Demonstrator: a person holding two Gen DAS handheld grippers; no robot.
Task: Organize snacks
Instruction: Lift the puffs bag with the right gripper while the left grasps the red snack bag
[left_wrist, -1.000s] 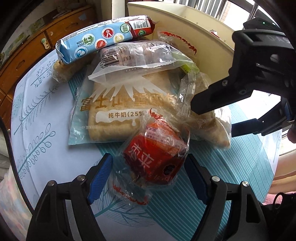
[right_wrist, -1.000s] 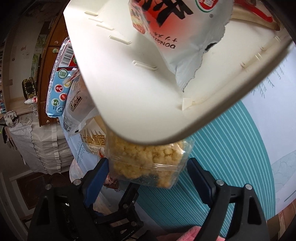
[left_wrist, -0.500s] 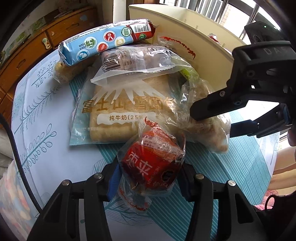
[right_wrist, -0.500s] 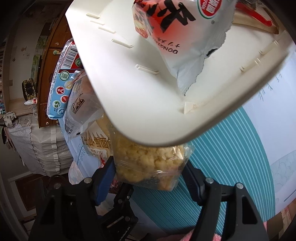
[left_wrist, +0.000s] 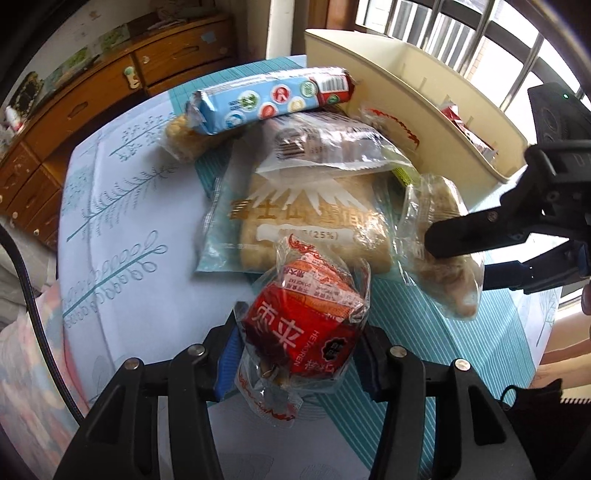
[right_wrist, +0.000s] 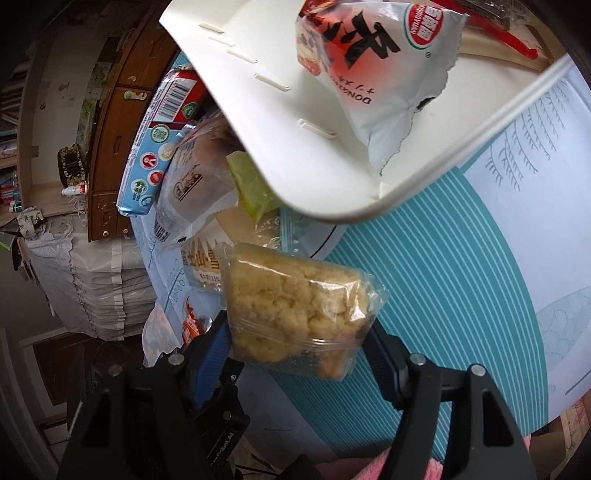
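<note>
A red-wrapped snack (left_wrist: 306, 332) is clamped in the left gripper (left_wrist: 299, 354) and a crumbly yellow cake (right_wrist: 295, 314) in the right gripper (right_wrist: 299, 354), both just closed, above the tablecloth (left_wrist: 110, 236) beside the cream bin (left_wrist: 406, 92); both packs are best carried level, clearing its rim.

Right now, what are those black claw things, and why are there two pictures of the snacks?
The claws are grabbers that a person holds, one in each hand. Each has a small camera looking along its two fingers, so you get two pictures.

In the left camera's picture, the left gripper has just squeezed shut on the red wrapped snack. Behind it on the blue patterned tablecloth lie a bread bag and a long blue biscuit pack, beside a cream bin.

In the right camera's picture, the right gripper has just closed on the crumbly yellow snack bag. The bin already holds a red and white packet.
</note>
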